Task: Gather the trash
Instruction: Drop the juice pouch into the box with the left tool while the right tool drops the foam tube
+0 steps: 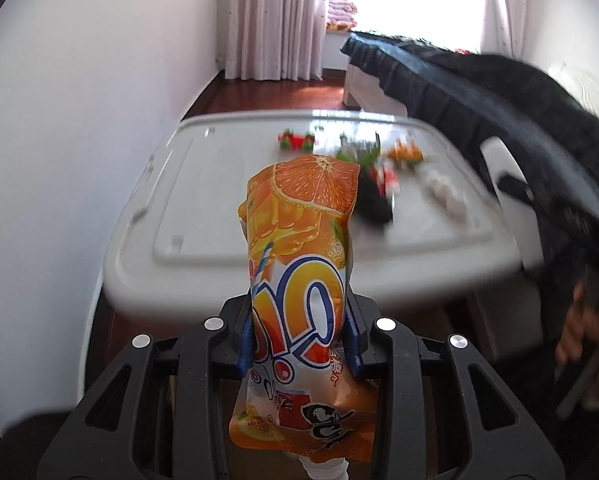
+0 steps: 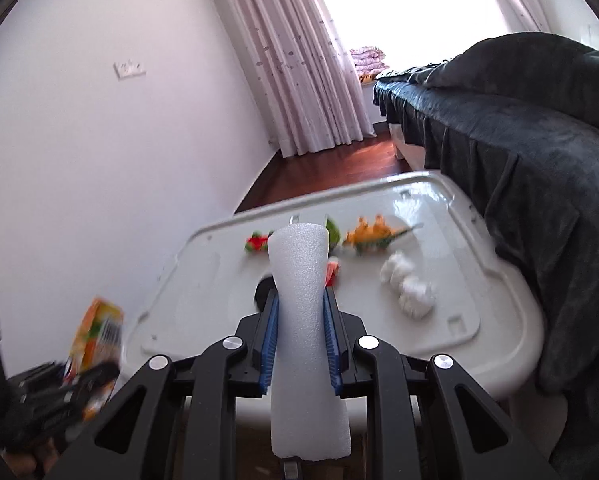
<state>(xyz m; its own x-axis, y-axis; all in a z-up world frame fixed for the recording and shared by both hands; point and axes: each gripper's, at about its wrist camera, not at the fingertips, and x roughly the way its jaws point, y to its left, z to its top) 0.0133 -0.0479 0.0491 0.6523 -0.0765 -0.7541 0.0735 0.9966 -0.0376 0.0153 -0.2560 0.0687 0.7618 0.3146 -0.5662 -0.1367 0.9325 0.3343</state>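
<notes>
Slippage worries me most: my left gripper (image 1: pixel 299 340) pinches the glossy orange drink pouch (image 1: pixel 299 264) only low down, so its top-heavy end at 12 o'clock could slide free. My right gripper (image 2: pixel 301 340) clamps the white foam roll (image 2: pixel 303 320) (soft, could crush or pivot). Crumpled tissues (image 2: pixel 407 286) remain at 2 o'clock on the white lid (image 2: pixel 499 340).
</notes>
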